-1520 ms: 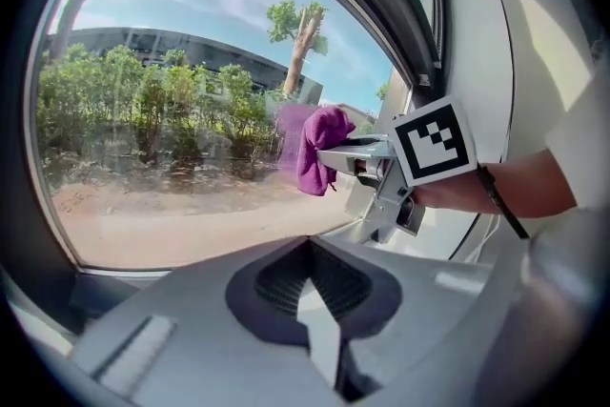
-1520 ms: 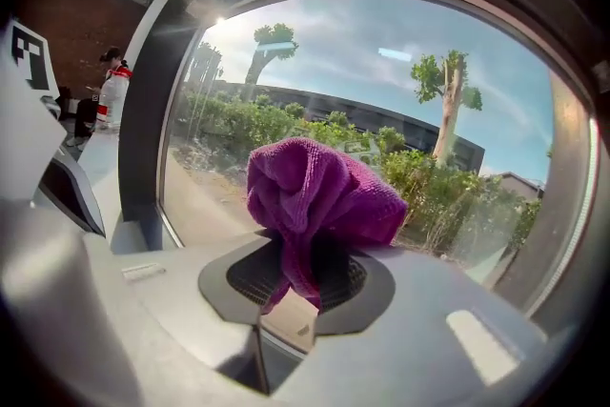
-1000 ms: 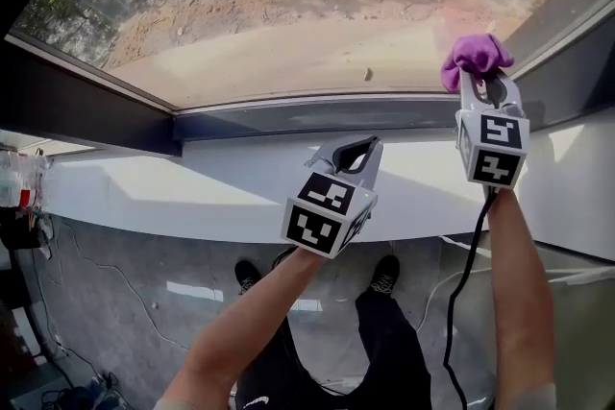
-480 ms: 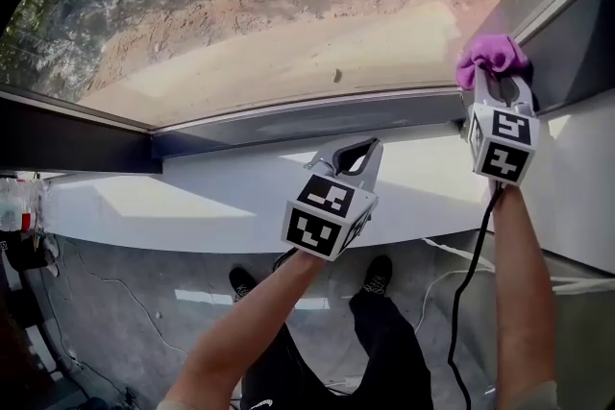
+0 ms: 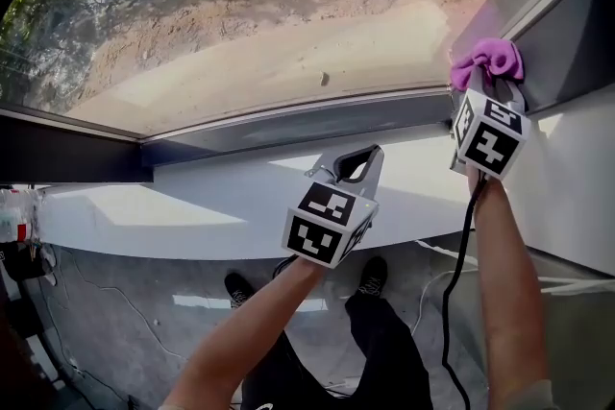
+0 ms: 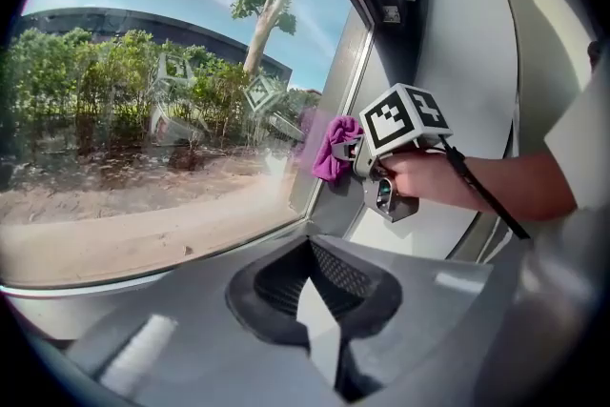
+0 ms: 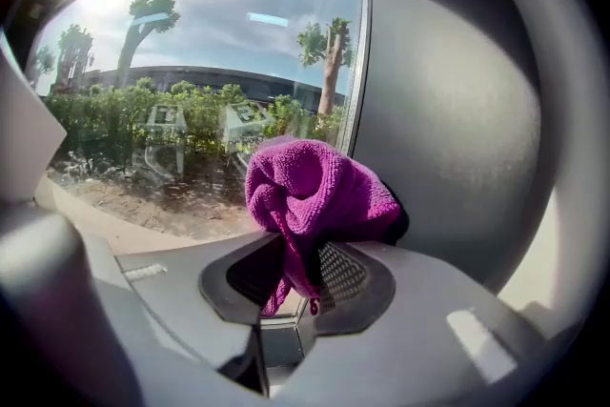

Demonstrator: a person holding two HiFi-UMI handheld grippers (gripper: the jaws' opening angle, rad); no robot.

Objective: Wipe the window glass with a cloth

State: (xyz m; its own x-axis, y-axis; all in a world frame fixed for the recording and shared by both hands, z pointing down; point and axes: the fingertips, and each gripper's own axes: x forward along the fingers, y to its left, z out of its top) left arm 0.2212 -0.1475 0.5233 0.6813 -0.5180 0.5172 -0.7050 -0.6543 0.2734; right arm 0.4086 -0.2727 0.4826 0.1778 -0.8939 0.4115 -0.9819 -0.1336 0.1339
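Note:
The window glass (image 5: 240,14) fills the top of the head view, with sandy ground and trees outside. A purple cloth (image 5: 488,60) is bunched at the glass's lower right corner, against the dark side frame (image 5: 567,43). My right gripper (image 5: 490,86) is shut on it. In the right gripper view the cloth (image 7: 319,195) bulges over the jaws of the right gripper (image 7: 300,267), next to the glass (image 7: 191,91). My left gripper (image 5: 354,158) hovers over the white sill, shut with nothing in it. Its own view shows the left gripper (image 6: 307,248), and the cloth (image 6: 334,146) at the glass edge.
A white sill (image 5: 192,197) runs below the dark lower window frame (image 5: 288,125). A black cable (image 5: 456,283) hangs from the right gripper. Below are the grey floor (image 5: 125,302) with loose wires, the person's legs and shoes, and some clutter (image 5: 12,230) at far left.
The right gripper has carried the cloth rightward along the bottom of the glass into the corner by the side frame. The left gripper has stayed over the sill.

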